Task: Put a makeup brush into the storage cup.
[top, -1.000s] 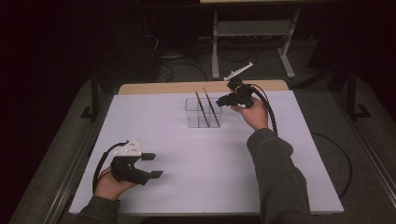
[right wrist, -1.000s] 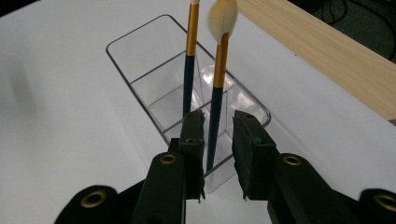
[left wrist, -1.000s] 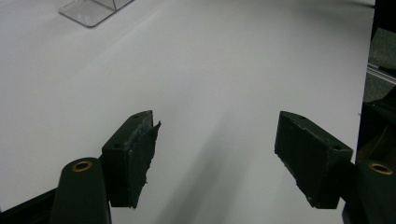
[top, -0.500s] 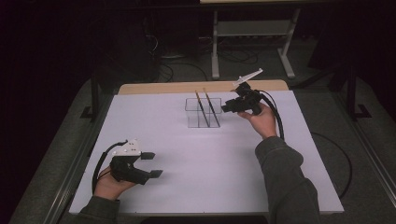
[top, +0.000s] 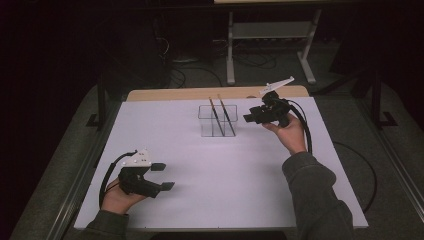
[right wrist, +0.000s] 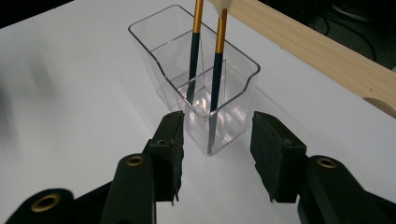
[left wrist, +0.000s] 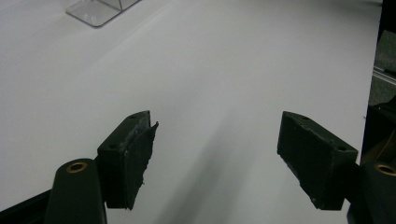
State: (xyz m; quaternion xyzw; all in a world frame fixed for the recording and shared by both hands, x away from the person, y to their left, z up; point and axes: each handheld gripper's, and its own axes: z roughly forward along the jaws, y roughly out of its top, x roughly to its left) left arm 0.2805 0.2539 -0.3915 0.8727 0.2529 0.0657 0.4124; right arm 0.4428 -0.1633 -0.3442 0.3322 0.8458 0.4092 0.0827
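From above, the clear holder (top: 217, 121) stands toward the far middle of the white table (top: 200, 200), with two pencils (top: 221, 116) leaning inside it, their tops tipped toward the far edge. The right gripper (top: 248, 119) is held off the surface just to the right of the holder, its tips pointing at the holder's side but apart from it. Its jaws have just been opening, and nothing sits between them. The left gripper (top: 162, 176) rests low near the front left corner of the table, well apart from the holder, jaws spread wide and empty.

In the left gripper view, the left gripper (left wrist: 217, 154) looks along bare white table, its two black pads standing far apart with only the surface between them. A corner of the clear holder (left wrist: 95, 9) shows at the top left, a long way off.

In the right gripper view, the right gripper (right wrist: 215, 156) faces the clear holder (right wrist: 205, 107) head on. The holder's near corner sits between and just beyond the parted pads, which do not touch it. The two pencils (right wrist: 217, 70), dark low down and yellow higher up, stand in separate compartments split by an inner wall. A wooden strip (right wrist: 317, 51) runs behind.
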